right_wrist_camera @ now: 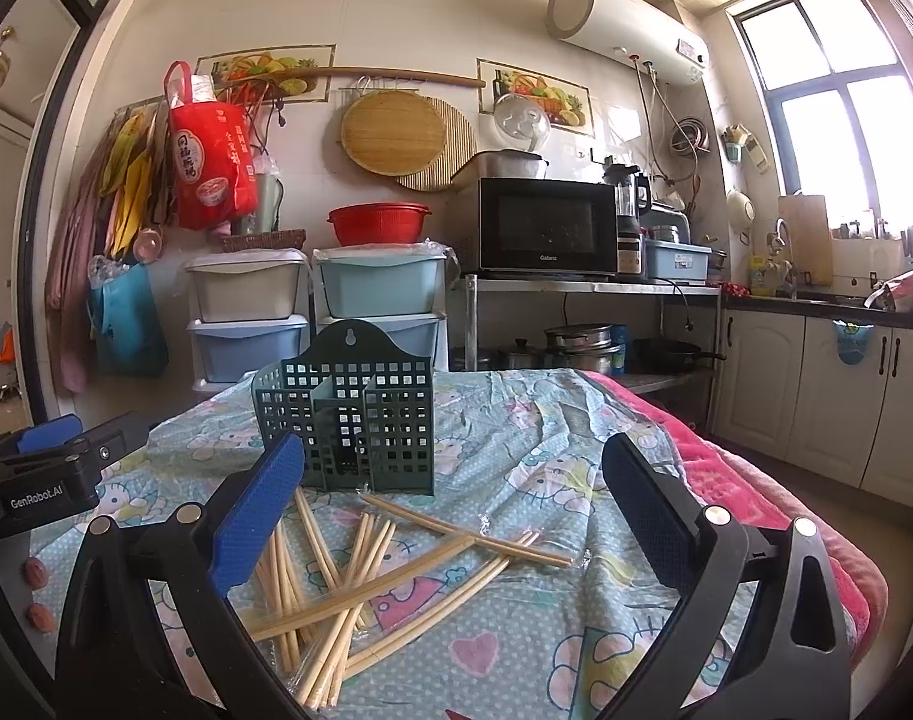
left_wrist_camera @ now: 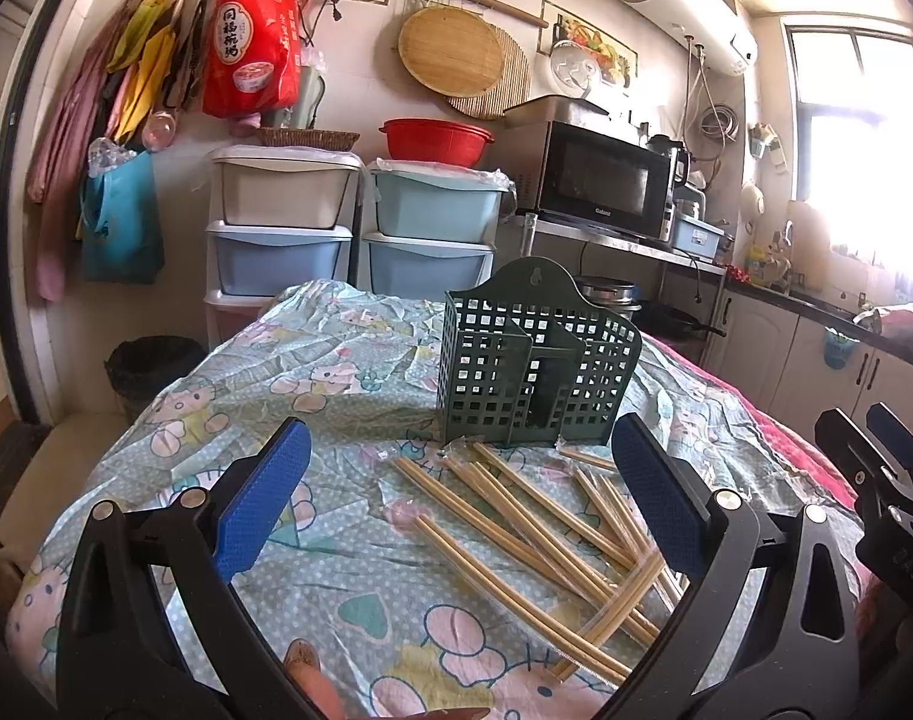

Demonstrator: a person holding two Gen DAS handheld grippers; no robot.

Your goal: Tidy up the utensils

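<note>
A dark green perforated utensil holder stands upright on the cartoon-print tablecloth; it also shows in the right wrist view. Several wooden chopsticks lie scattered in front of it, some in clear wrappers; they also show in the right wrist view. My left gripper is open and empty, hovering above the chopsticks. My right gripper is open and empty, above and to the right of the pile. It shows at the right edge of the left wrist view. The left gripper shows at the left of the right wrist view.
Stacked plastic drawers and a microwave on a metal shelf stand behind the table. A red blanket hangs over the table's right side. A black bin sits on the floor at left. Kitchen counter and cabinets run along the right.
</note>
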